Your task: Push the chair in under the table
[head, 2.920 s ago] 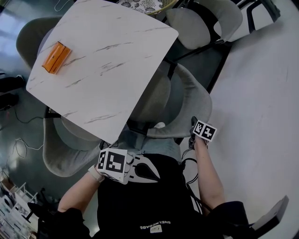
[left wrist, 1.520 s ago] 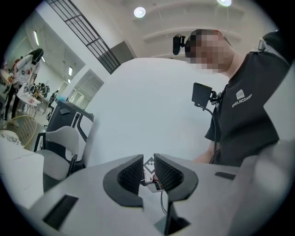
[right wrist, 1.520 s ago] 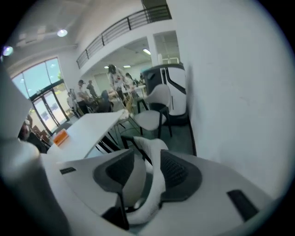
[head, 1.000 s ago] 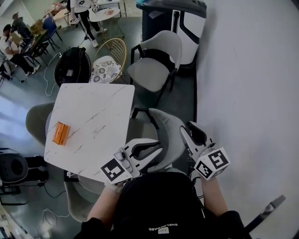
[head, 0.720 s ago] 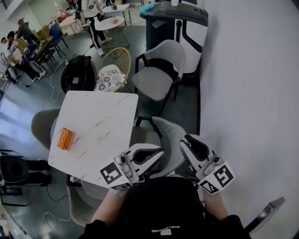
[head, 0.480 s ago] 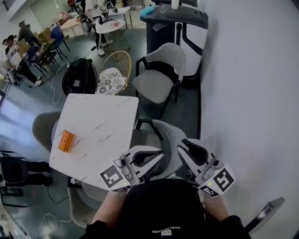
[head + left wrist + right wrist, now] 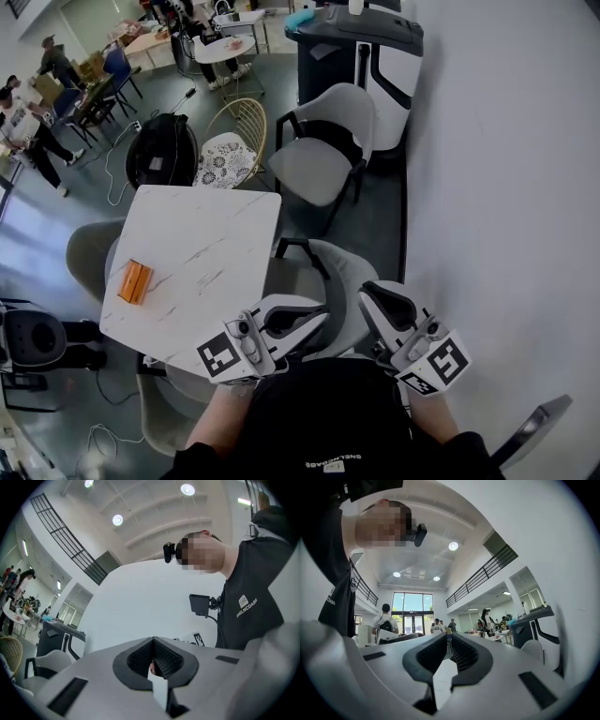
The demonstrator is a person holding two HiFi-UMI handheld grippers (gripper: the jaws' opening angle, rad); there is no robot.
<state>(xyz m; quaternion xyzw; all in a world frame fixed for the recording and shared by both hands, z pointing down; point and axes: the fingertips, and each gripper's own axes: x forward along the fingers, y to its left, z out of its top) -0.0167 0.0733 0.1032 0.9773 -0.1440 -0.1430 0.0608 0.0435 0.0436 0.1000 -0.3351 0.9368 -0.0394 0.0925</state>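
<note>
The grey chair (image 7: 345, 267) stands with its seat tucked under the white marble table (image 7: 202, 248), its curved back at the table's near right edge. My left gripper (image 7: 317, 314) hovers above the chair's back, shut with nothing in it; the left gripper view shows its black pads (image 7: 161, 658) together against the white wall. My right gripper (image 7: 371, 293) is held up to the right of the chair, clear of it. In the right gripper view, the right gripper (image 7: 449, 651) has its jaws closing, a narrow gap left and nothing between them.
An orange box (image 7: 134, 281) lies on the table's left side. Other grey chairs stand beyond (image 7: 323, 155) and to the left (image 7: 86, 251) of the table. A wicker chair (image 7: 225, 145) and a black bag (image 7: 161, 150) stand behind. A white wall (image 7: 506, 187) runs along the right.
Both grippers have lifted off the chair's back and now hang above it. The left jaws have closed and the right jaws have narrowed. The head view has risen and shows more of the room.
</note>
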